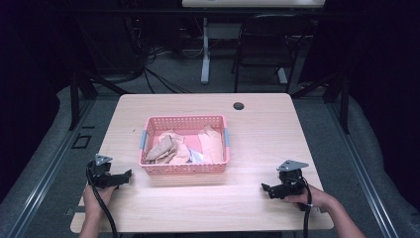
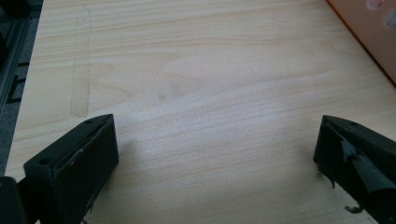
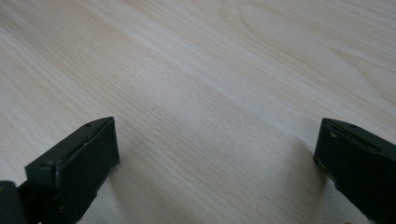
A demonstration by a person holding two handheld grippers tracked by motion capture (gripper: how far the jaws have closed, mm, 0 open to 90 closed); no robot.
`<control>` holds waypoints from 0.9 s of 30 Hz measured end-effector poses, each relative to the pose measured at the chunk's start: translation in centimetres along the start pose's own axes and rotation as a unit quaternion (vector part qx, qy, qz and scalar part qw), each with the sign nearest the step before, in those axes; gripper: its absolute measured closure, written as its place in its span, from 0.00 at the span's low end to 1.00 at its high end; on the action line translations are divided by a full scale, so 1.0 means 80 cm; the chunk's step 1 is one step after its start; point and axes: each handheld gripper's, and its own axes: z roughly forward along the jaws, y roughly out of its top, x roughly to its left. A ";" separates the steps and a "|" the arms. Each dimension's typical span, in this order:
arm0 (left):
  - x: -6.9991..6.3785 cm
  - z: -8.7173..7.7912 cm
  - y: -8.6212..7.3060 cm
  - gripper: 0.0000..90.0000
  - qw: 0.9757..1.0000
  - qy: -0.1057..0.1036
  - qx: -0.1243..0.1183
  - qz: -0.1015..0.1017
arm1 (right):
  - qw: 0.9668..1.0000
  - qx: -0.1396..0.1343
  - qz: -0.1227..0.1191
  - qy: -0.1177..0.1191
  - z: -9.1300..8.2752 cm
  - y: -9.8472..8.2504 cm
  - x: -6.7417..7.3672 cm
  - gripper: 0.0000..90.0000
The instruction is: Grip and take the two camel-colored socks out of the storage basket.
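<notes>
A pink plastic basket (image 1: pixel 184 169) stands in the middle of the wooden table (image 1: pixel 257 129) and holds crumpled beige and tan cloths (image 1: pixel 171 147). My left gripper (image 1: pixel 126 176) rests on the table just left of the basket, jaws wide apart over bare wood. In the left gripper view my left gripper (image 2: pixel 215 154) is open, and the basket's corner (image 2: pixel 369 32) shows at the top right. My right gripper (image 1: pixel 265 189) lies at the front right of the table, pointing left. In its own view my right gripper (image 3: pixel 215 154) is open with nothing between its fingers.
A round cable hole (image 1: pixel 238 105) sits near the table's far edge. A strip of tape (image 2: pixel 80 88) marks the wood left of my left gripper. Beyond the table stand a dark chair (image 1: pixel 267 44) and a desk leg (image 1: pixel 205 49) with cables on the floor.
</notes>
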 end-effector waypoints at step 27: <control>0.003 -0.010 0.008 0.00 0.998 -0.011 0.063 0.009 | 1.000 0.003 -0.004 0.005 0.001 0.001 0.000 0.00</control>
